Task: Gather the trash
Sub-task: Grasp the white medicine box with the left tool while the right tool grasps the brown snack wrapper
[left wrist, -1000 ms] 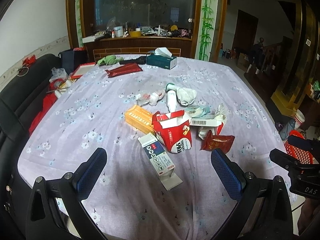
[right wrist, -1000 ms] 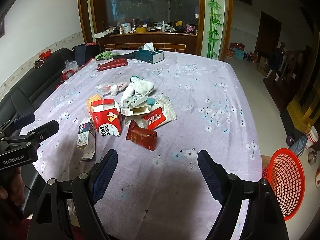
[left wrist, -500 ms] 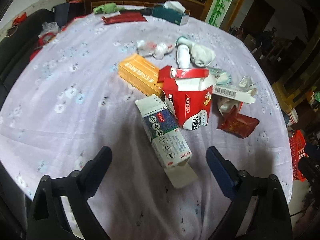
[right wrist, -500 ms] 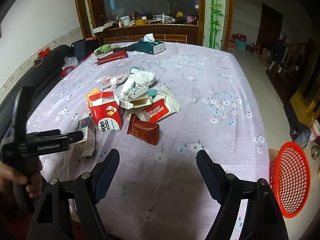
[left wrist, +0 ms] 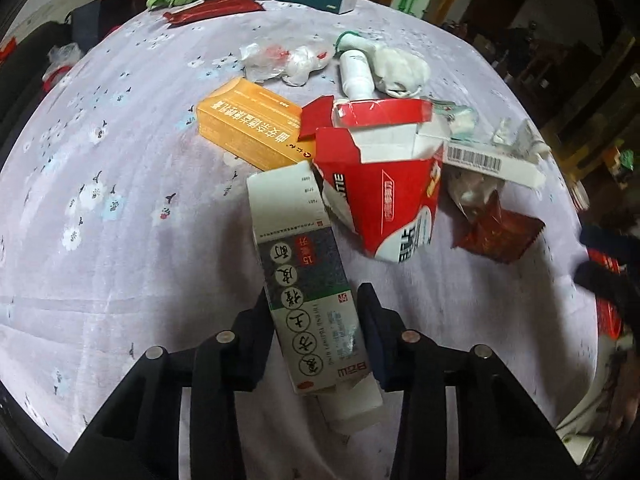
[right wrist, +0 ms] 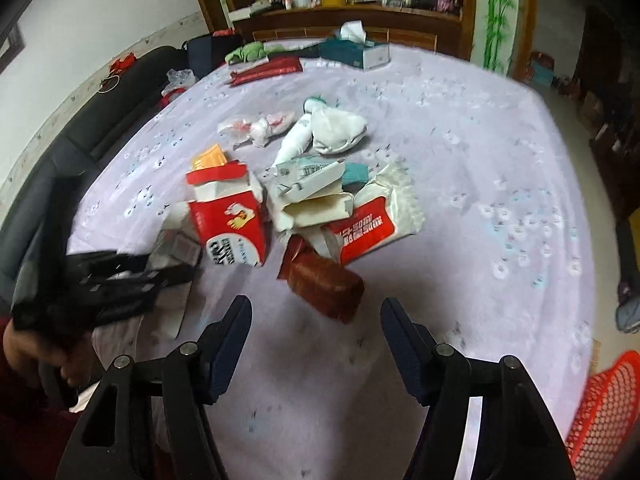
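A heap of trash lies on the lilac flowered tablecloth (left wrist: 100,240). My left gripper (left wrist: 315,294) is shut on the near end of a white and dark green medicine box (left wrist: 304,264), which points away from me toward a torn red carton (left wrist: 384,184) and an orange box (left wrist: 248,124). My right gripper (right wrist: 317,304) is open just short of a dark red snack wrapper (right wrist: 324,284), with nothing between its fingers. The left gripper (right wrist: 116,280) shows blurred at the left of the right wrist view, held by a hand (right wrist: 24,348).
A red mesh basket (right wrist: 604,408) stands off the table's right side. Further back lie a white tube (left wrist: 356,72), crumpled tissues (left wrist: 288,60), a red and white wipes pack (right wrist: 372,228) and a teal tissue box (right wrist: 356,50). A dark sofa (right wrist: 48,168) runs along the left.
My left gripper dropped toward the table, moved onto the medicine box and shut on it. My right gripper moved forward and down toward the dark red wrapper and stays open.
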Demonstrator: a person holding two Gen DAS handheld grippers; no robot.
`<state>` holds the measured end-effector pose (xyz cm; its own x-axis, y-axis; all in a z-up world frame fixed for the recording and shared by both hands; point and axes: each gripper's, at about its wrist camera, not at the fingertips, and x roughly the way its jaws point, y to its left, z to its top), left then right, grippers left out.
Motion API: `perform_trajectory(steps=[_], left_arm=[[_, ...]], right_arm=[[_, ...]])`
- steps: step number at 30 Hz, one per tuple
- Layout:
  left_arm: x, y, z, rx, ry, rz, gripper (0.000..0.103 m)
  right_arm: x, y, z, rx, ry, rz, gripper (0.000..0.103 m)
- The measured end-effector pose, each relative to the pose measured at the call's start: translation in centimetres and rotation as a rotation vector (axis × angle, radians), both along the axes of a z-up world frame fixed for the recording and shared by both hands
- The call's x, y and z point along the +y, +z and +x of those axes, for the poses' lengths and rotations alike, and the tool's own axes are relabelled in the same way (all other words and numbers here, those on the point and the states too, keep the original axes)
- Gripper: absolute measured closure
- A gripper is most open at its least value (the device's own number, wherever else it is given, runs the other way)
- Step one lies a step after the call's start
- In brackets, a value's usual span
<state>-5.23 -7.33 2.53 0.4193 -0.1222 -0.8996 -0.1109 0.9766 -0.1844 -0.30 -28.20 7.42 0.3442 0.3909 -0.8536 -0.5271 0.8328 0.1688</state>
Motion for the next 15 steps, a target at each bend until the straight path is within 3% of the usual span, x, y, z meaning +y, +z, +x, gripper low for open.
perform_trajectory(steps=[3,7,11,15], left_arm=[[0.2,0.3,-0.9,-0.016,-0.033,0.005,0.065],[0.7,0.1,-1.0,-0.017,-0.052,-0.007,0.064],[1.0,0.0,-1.1,-0.024,-0.076,-0.014,0.064],[0.7,0.1,-1.3,-0.042,-0.109,-0.002,0.065]], right_arm=[[0.5,-1.7,2.4,0.047,0.004,0.014,0.032],[1.3,-4.1,4.1,0.104,0.006,-0.004,0.043],[2.7,-4.9,3.0,0.117,0.038,-0.016,0.058],[3.3,-4.5,1.3,0.078,-0.001,-0.035,0.066]])
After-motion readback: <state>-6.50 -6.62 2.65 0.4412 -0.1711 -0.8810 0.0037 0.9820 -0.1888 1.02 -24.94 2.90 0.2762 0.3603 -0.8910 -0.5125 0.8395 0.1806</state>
